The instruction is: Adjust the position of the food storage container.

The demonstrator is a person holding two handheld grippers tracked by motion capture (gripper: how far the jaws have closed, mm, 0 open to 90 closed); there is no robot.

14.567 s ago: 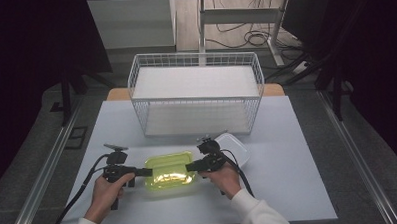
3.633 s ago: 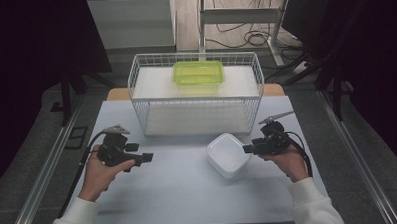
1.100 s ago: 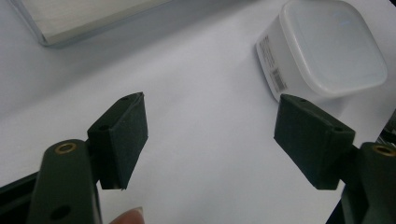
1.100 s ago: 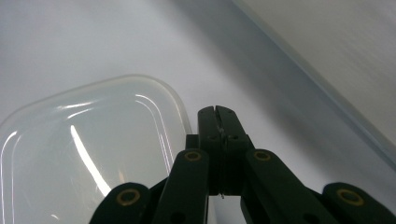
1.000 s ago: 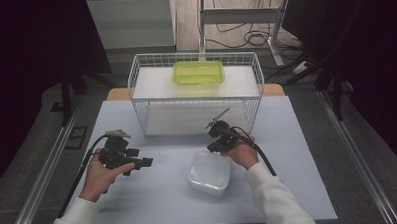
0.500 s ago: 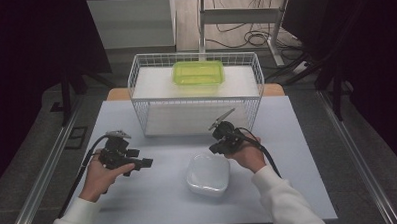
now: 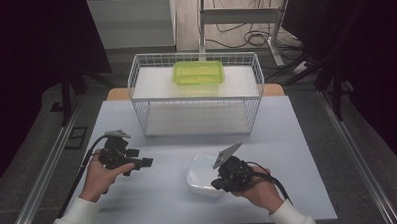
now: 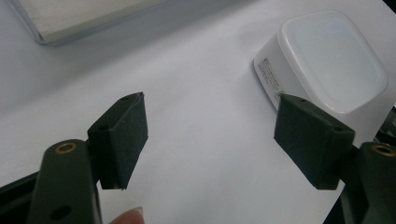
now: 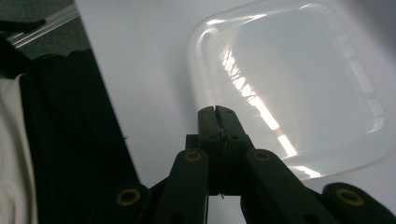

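In the high view the right gripper point(image 7: 220, 183) has swung from the white container's far side round to its near right edge within the last second, while the white container point(image 7: 202, 175) rests upside down on the table point(image 7: 298, 153) in front of the wire basket point(image 7: 196, 94) holding the green tray point(image 7: 198, 72); I judge the hand is lining up to nudge or turn it. The left gripper view shows the left gripper point(image 8: 212, 140) held level with jaws wide apart and empty, the container just beyond its right pad. The right gripper view has the jaws pressed together on nothing, tips point(image 9: 217, 114) over the container's edge, though contact is hard to tell.
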